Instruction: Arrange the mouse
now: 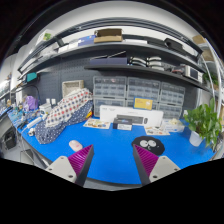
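A small pale pink mouse (pixel 75 145) lies on the blue table (pixel 112 140), just ahead of my left finger and slightly outside it. A dark rounded thing with a pink mark (pixel 148 143) lies just ahead of my right finger; I cannot tell what it is. My gripper (pixel 113 153) is open and empty, low over the near part of the table. Its purple pads (pixel 84 157) stand wide apart with only bare blue table between them.
A patterned cloth heap (pixel 66 108) lies at the back left. A white box (pixel 136 120) with small items stands at the back middle. A green plant (pixel 206 122) is at the right. Shelves and drawer racks (pixel 140 92) line the wall.
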A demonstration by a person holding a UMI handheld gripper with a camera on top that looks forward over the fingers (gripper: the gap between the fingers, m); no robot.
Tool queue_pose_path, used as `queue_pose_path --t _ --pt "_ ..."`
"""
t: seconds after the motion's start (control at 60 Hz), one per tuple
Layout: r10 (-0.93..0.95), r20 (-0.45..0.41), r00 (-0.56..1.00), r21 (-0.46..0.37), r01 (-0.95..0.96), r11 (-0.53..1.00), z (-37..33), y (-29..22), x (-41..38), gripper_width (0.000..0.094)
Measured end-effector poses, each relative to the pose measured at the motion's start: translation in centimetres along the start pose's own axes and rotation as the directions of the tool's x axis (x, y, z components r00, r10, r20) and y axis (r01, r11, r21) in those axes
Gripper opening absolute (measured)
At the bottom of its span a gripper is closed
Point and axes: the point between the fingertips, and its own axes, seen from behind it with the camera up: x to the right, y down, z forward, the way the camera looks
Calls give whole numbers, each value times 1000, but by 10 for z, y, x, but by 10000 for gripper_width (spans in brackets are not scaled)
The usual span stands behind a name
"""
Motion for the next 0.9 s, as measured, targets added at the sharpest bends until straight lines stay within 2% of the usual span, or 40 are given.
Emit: queue_pose_path --t 0.233,0.45,0.6,0.9 --pt "6 21 1000 -116 -3 993 21 66 -40 787" --pt "30 49 998 -229 -18 973 62 120 -109 785" --pt "49 64 997 -270 -30 962 104 128 -157 784" --pt "45 15 999 -351 -37 936 199 126 -199 782"
